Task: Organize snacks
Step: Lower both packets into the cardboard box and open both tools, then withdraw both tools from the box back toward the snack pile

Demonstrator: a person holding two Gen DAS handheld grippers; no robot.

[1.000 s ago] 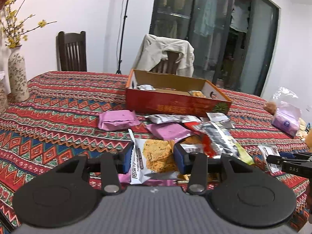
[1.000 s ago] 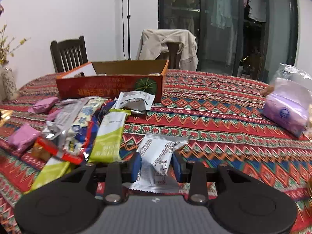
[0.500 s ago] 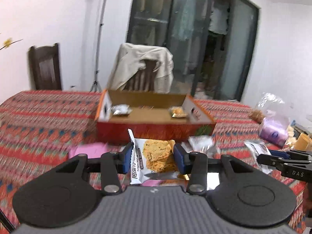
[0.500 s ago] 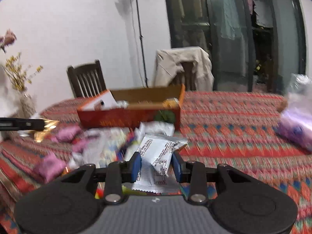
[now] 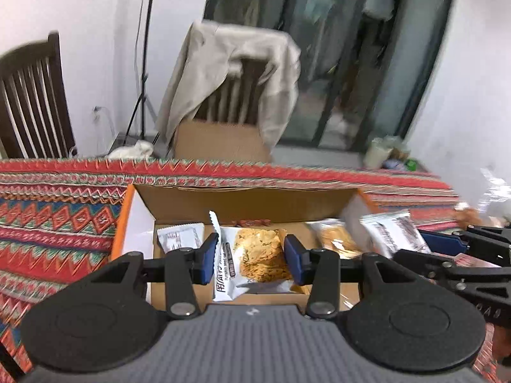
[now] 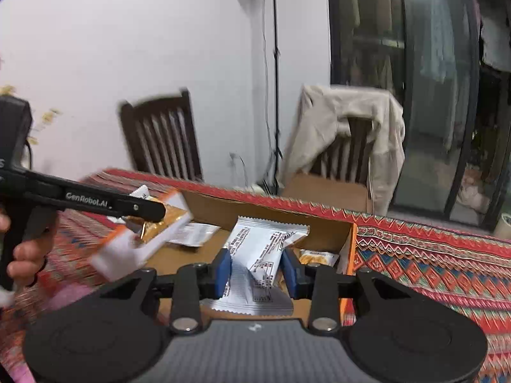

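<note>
"GenRobot.AI" on left gripper arm; clamped on upright cracker packet, frame centre, over cardboard box. Right gripper pinching tilted white snack packet, centre.

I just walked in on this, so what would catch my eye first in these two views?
Both grippers hold snacks over the open cardboard box: the left gripper pinches a cracker packet, the right gripper a white wrapper. A few packets already lie inside the box, which sits on a bright red patterned tablecloth.
</note>
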